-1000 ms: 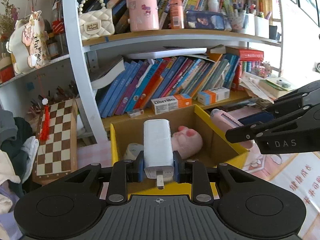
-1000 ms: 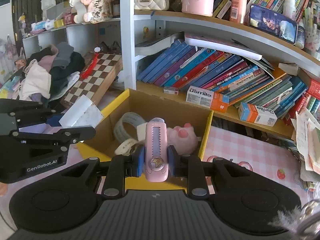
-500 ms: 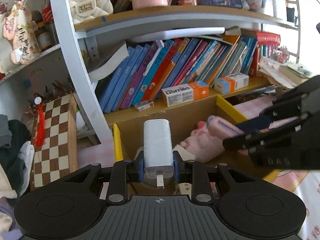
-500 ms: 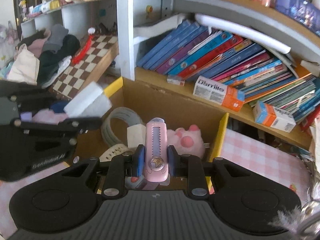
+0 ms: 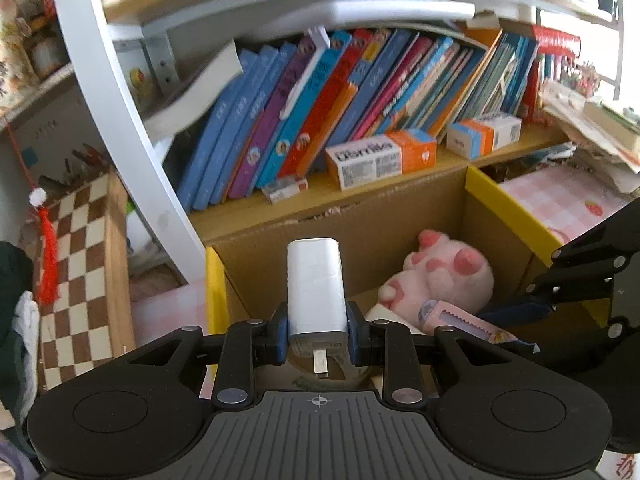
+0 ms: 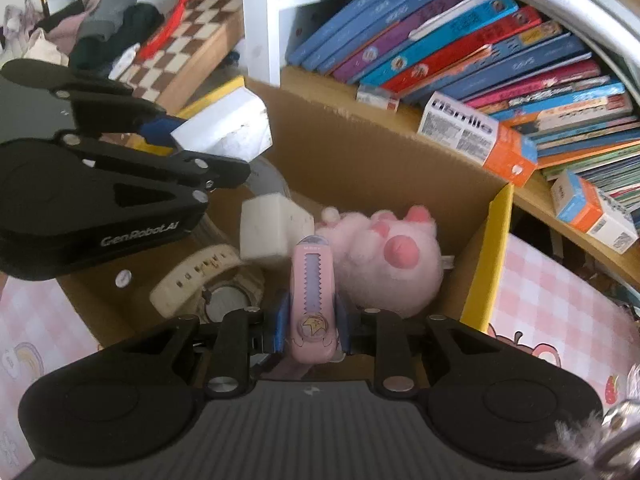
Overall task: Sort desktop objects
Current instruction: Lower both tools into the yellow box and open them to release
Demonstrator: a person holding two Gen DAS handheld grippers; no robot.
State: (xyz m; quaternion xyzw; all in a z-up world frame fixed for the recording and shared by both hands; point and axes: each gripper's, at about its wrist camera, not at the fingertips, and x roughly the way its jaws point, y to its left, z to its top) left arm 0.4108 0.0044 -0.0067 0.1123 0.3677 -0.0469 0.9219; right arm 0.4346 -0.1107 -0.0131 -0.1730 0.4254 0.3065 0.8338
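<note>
My left gripper [image 5: 317,330] is shut on a white plug charger [image 5: 315,286], held over the open cardboard box [image 5: 360,216] with yellow flaps. It also shows in the right wrist view [image 6: 160,132] with the charger [image 6: 224,128]. My right gripper [image 6: 311,330] is shut on a pink utility knife [image 6: 312,300], held low inside the box. The knife also shows in the left wrist view [image 5: 460,320]. Inside the box lie a pink plush paw [image 6: 388,256], a white block [image 6: 272,228], a cream watch [image 6: 208,276] and a tape roll [image 6: 268,180].
The box stands against a bookshelf with leaning books [image 5: 360,88] and small orange-and-white cartons [image 5: 380,156]. A chessboard [image 5: 76,280] leans at the left beside a white shelf post [image 5: 120,112]. A pink checked cloth [image 6: 560,300] covers the desk around the box.
Both grippers have moved forward and down into the box, still holding the charger and the knife. The right gripper now sits lower, near the plush paw.
</note>
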